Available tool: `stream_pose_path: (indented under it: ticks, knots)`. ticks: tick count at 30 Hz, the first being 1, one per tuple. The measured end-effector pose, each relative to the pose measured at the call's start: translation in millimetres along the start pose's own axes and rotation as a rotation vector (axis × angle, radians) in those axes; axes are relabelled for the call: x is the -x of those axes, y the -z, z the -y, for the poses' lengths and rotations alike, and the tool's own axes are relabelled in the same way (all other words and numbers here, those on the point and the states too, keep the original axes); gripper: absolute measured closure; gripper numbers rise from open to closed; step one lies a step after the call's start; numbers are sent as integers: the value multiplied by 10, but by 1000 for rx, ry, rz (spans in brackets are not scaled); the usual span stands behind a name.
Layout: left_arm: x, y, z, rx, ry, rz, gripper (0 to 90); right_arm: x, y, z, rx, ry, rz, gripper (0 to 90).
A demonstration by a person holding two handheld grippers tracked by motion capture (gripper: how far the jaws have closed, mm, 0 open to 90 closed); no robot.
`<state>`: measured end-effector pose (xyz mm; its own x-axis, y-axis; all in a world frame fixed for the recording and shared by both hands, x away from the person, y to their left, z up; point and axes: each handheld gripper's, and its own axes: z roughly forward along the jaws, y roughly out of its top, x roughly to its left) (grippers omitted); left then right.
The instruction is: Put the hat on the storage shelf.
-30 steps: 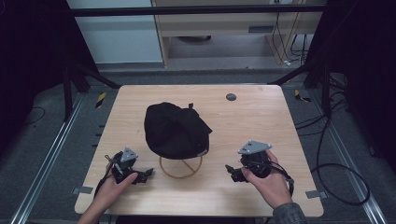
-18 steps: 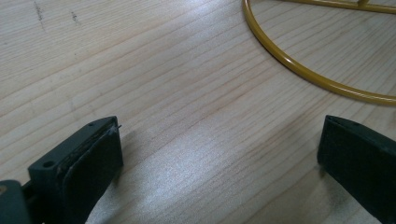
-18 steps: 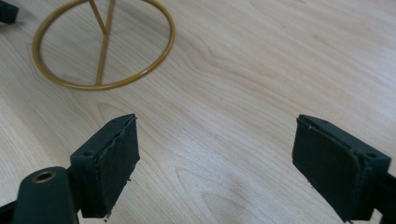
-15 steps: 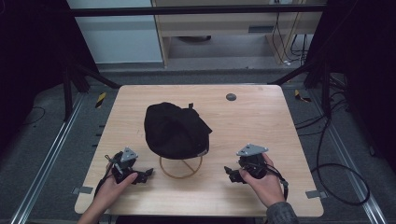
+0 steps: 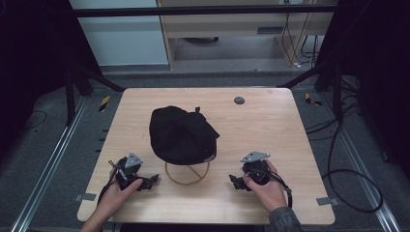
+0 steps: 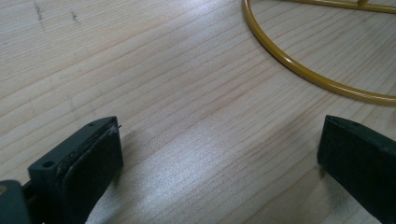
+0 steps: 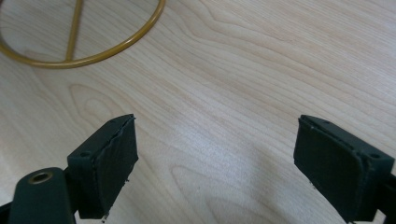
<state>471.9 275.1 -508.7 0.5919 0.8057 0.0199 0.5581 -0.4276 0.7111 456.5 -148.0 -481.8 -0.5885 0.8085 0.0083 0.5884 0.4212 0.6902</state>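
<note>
Lowered since the earlier frame, right hand-held gripper [image 5: 236, 182] rests jaws apart on the pale wooden desk [image 5: 270, 125] beside the black fabric cap [image 5: 181, 135] on its yellow wire stand [image 5: 187, 175], left hand-held gripper [image 5: 151, 180] likewise apart.

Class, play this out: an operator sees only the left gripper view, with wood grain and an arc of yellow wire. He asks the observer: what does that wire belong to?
Observer: It is the round base of a wire stand; a black cap sits on top of it.
Operator: Where is the other gripper?
Observer: The right gripper is low over the table, on the stand's far side from yours.
Operator: Is it holding anything?
Observer: No. Its jaws stand wide apart, with bare wood between them.
Operator: Anything else on the table?
Observer: A small dark disc near the far edge.
</note>
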Motion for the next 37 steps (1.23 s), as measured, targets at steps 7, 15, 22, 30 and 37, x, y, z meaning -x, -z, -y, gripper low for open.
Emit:
stream_pose_path:
  ticks: [7, 15, 22, 30, 37]
  knots:
    - [0, 1, 1, 0, -1, 1, 0, 55, -141, -45, 18, -51, 32, 130]
    - [0, 2, 2, 0, -1, 1, 0, 108, -259, -37, 18, -75, 75, 118]
    - [0, 3, 3, 0, -2, 2, 0, 111, -363, -13, 16, -86, 102, 80]
    - [0, 6, 7, 0, -4, 4, 0, 108, -402, 15, 49, -117, 133, 21]
    - [-1, 7, 7, 0, -4, 3, 0, 101, -390, 32, 51, -114, 136, 21]
